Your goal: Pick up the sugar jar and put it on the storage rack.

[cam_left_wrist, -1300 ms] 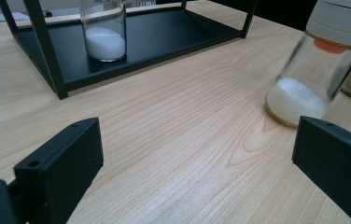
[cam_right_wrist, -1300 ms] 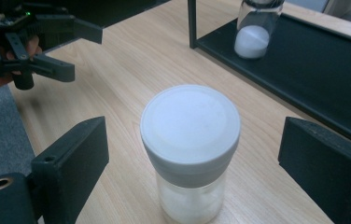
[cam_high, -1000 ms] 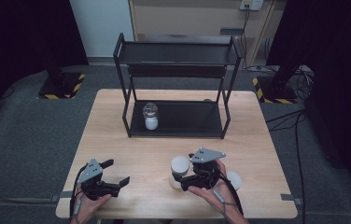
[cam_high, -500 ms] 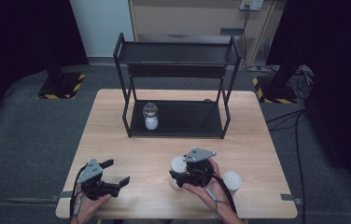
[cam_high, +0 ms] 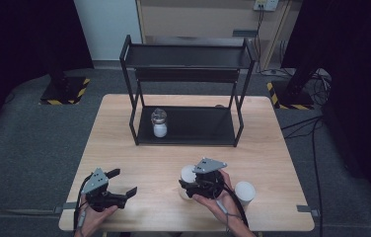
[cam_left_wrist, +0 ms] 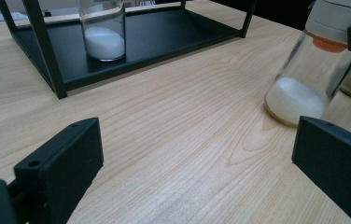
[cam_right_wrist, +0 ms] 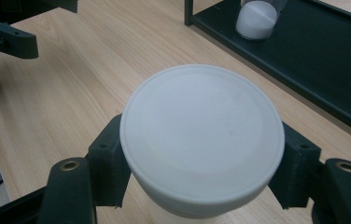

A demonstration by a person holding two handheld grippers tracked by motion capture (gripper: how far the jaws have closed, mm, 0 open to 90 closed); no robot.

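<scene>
Your right gripper [cam_high: 187, 183] sits at the near middle of the table [cam_high: 272, 148], its jaws closed on the sides of a jar [cam_high: 187, 176] just under its white lid [cam_right_wrist: 201, 135]; in the right gripper view the two black jaws press against the jar from either side below the lid's rim. In the left gripper view that jar [cam_left_wrist: 304, 79] is tilted, its top leaning away to the right, its glass base touching the wood, white powder lying in the bottom and an orange band showing under the lid. Your right hand [cam_high: 213, 197] wraps the gripper body from below. Just to the right of it a second jar [cam_high: 245, 192] with a white lid stands on the table, apart from the gripper; in the left gripper view its contents look brownish. Your left gripper [cam_high: 124, 182] rests at the near left corner, well apart from the right one, its jaws spread wide with nothing but bare wood between them. A black two-tier rack [cam_high: 188, 74] stands at the far middle of the table. On its lower shelf, toward the left end, a third jar [cam_high: 159, 122] stands upright with white powder in the bottom; whether it carries a lid you cannot tell from here.
</scene>
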